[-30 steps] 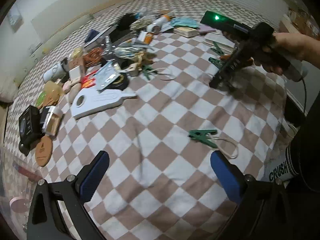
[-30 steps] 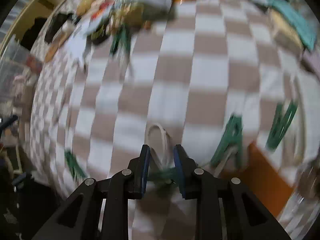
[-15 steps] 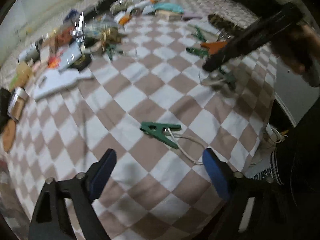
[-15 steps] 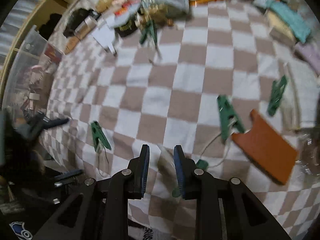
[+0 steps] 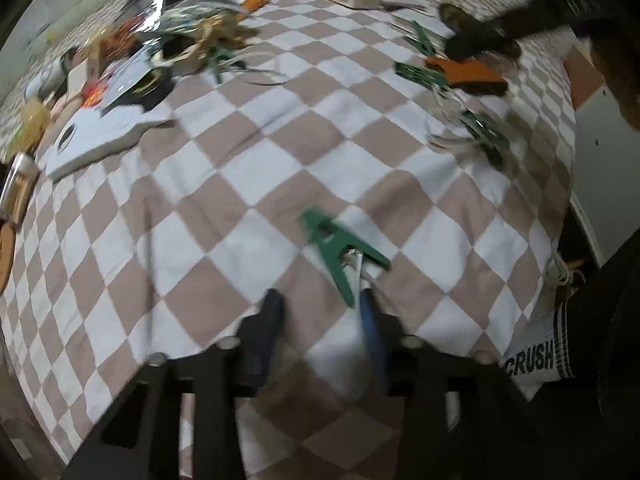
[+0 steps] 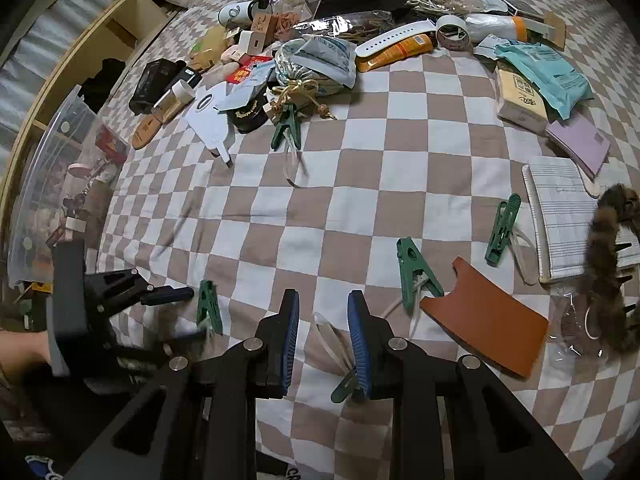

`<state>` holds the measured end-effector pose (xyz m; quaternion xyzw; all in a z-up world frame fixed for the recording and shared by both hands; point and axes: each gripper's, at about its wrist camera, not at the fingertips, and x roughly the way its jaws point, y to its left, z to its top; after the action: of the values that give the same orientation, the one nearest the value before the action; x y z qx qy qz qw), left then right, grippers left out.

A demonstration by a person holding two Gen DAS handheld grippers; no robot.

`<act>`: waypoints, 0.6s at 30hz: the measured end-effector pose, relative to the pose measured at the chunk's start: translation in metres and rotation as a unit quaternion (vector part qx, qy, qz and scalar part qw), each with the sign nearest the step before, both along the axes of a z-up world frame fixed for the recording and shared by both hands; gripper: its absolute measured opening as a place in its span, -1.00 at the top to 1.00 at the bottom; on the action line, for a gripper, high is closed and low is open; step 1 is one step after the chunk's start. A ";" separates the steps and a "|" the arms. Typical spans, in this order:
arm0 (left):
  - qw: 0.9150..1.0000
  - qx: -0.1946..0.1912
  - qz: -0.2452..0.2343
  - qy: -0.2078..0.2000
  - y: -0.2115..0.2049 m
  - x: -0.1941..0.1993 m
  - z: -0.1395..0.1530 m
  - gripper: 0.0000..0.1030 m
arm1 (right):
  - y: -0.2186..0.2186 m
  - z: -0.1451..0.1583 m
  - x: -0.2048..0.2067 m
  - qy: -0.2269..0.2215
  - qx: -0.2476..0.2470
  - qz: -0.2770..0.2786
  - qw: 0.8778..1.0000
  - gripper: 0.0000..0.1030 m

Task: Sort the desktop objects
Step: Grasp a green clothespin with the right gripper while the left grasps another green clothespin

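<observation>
Several green clothes pegs with white cord loops lie on the checked cloth. My left gripper is open and low over the cloth, with one green peg lying just ahead of its right finger; the view is blurred. That peg and the left gripper show in the right wrist view. My right gripper is partly open, and a green peg with its cord lies beneath it, by its right finger. Two more pegs lie beyond.
An orange leather card holder lies right of the right gripper. A lined notebook and furry brown item sit at the right. A heap of packets, tape, boxes and a white cutout fills the far side. A clear bin stands left.
My left gripper has dropped toward the near green peg and narrowed its jaws. My right gripper has pulled back and opened slightly; the peg it carried now lies beneath it on the cloth.
</observation>
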<state>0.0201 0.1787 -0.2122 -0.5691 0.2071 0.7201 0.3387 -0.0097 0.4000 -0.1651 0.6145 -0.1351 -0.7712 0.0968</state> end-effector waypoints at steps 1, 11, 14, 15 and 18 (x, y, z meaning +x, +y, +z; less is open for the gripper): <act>1.000 0.000 0.003 -0.002 -0.003 -0.002 0.000 0.55 | -0.001 -0.001 0.000 -0.001 0.001 0.001 1.000 0.47; 1.000 -0.019 0.012 0.008 -0.035 -0.005 0.000 0.79 | 0.000 -0.009 0.009 -0.014 0.027 -0.013 0.999 -0.65; 1.000 -0.023 0.012 0.011 -0.045 -0.005 0.000 0.79 | 0.005 -0.018 0.014 -0.049 0.014 -0.035 0.998 -0.77; 1.000 -0.024 0.013 0.010 -0.049 -0.005 -0.001 0.79 | 0.008 -0.023 0.016 -0.065 0.006 -0.047 0.997 -0.77; 0.999 -0.026 0.015 0.011 -0.059 -0.005 0.001 0.79 | 0.013 -0.039 0.021 -0.110 -0.008 -0.074 0.991 -0.76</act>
<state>0.0155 0.1196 -0.2114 -0.5730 0.2214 0.7253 0.3109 0.0108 0.4134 -0.2037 0.6831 -0.1957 -0.7030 0.0289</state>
